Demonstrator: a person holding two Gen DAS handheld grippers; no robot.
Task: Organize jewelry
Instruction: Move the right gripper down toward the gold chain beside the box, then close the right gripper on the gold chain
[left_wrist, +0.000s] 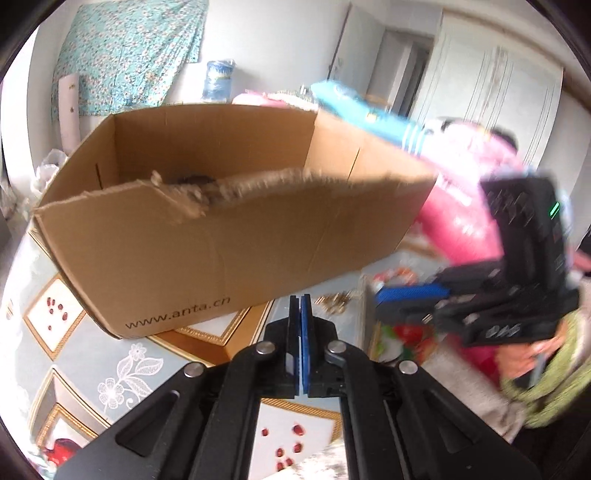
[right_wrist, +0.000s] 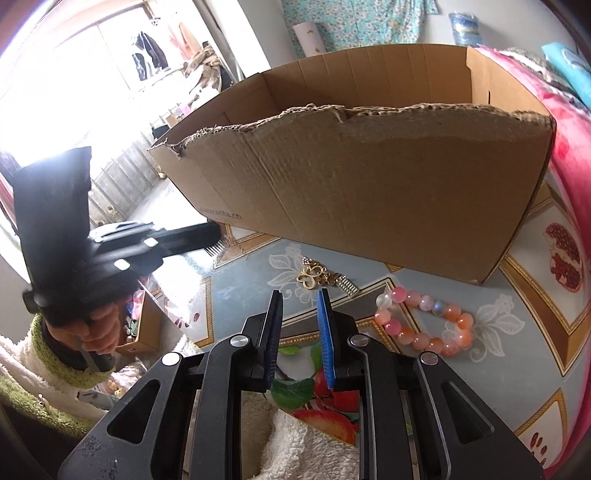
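Cardboard box, brown, open-topped, with a ragged torn near rim and a printed web address on its side; it stands on a pale blue patterned tablecloth with gold-bordered panels and pomegranate prints, and serves as landmark for all entries below.

Gold-coloured metal ornament, openwork with a heart-shaped loop: on the cloth just in front of the box's near wall, apart from it.

Small gold comb-like piece: just beside the ornament, also in front of the box.

Bead bracelet, round pink, orange and pale translucent beads in a ring: flat on the cloth in front of the box, nearer its right corner, well clear of the wall.

Right gripper, black with blue pads: fingers apart with nothing between them, held in front of the box, tips close to the ornament without touching it.

Left gripper, same make: fingers pressed together, nothing visible between them, raised in front of the box's printed side. A blurred gold cluster lies just beyond its tips.
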